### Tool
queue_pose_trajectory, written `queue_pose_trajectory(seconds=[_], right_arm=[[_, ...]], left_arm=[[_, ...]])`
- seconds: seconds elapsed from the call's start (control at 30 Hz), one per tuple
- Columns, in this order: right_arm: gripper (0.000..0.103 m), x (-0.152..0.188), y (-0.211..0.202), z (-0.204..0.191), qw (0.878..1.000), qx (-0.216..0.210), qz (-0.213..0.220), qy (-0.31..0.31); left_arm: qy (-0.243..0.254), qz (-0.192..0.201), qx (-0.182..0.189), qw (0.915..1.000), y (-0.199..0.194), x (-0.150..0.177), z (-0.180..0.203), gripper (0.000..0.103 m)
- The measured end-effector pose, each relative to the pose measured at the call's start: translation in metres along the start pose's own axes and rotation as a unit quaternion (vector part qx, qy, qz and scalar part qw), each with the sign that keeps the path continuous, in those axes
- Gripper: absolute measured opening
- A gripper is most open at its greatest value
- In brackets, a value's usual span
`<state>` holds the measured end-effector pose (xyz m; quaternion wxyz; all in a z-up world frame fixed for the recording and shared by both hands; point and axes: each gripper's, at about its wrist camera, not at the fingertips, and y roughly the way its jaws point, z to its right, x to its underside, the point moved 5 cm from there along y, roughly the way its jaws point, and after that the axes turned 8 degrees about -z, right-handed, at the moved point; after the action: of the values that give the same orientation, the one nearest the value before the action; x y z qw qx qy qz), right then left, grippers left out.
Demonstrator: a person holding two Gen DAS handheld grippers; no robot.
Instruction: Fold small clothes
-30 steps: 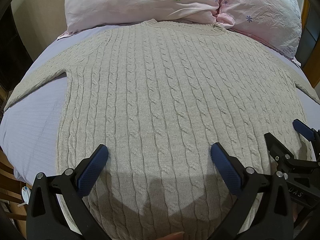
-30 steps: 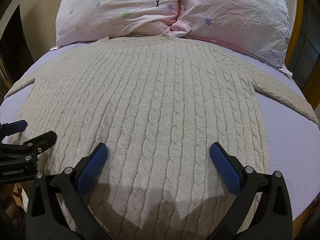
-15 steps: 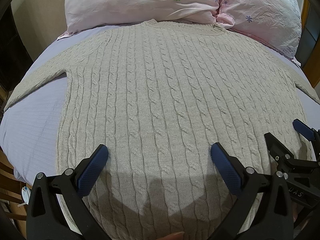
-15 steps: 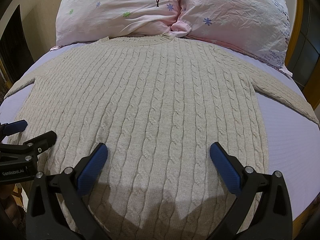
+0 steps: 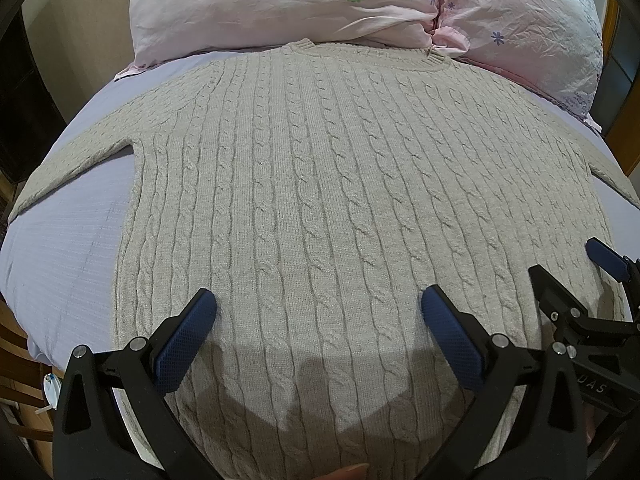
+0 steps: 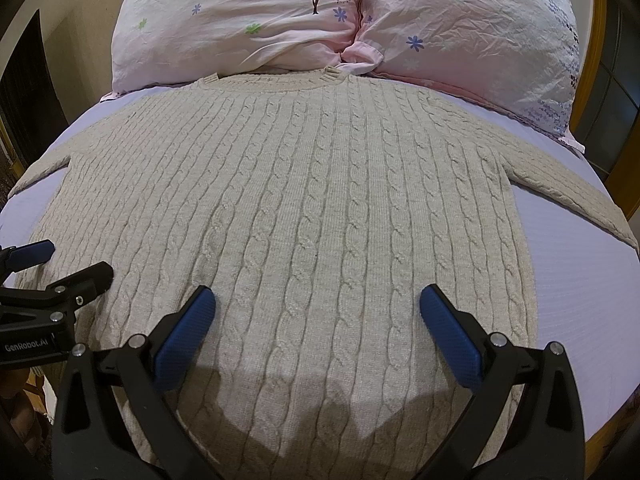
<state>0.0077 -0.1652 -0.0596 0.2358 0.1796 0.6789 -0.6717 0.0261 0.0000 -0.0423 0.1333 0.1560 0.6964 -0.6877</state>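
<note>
One sweater lies flat on the bed, cable side up, collar at the head edge touching the pillows, hem at the foot edge. Sleeves run out toward the left and right edges. Nothing folded yet.

Left gripper hangs over the hem, left of centre, jaws wide apart, holding nothing. Right gripper sits just beside it over the hem's right half, equally wide, also empty. Whether the blue pads touch the knit, I cannot tell.

Step in hand, as I judge it: take hold for the first fold. Best to go for an edge or a sleeve, not the middle of the panel; pinch both layers, lift evenly with both tools so the thick knit does not drag or bunch, and lay it over straight.

Count: one sweater, two sleeves, two grippers, two pink pillows, one bed.
</note>
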Motion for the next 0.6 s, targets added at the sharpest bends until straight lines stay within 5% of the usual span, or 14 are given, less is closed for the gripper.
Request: queue_pose_trajectory(seconds=[0.6], right_arm=[[0.101, 0.0034, 0.0023, -0.0034, 1.0, 0.0, -0.001, 0.0]], left_arm=[[0.0, 0.0, 0.0, 1.0, 0.0, 0.0, 0.0, 0.102]])
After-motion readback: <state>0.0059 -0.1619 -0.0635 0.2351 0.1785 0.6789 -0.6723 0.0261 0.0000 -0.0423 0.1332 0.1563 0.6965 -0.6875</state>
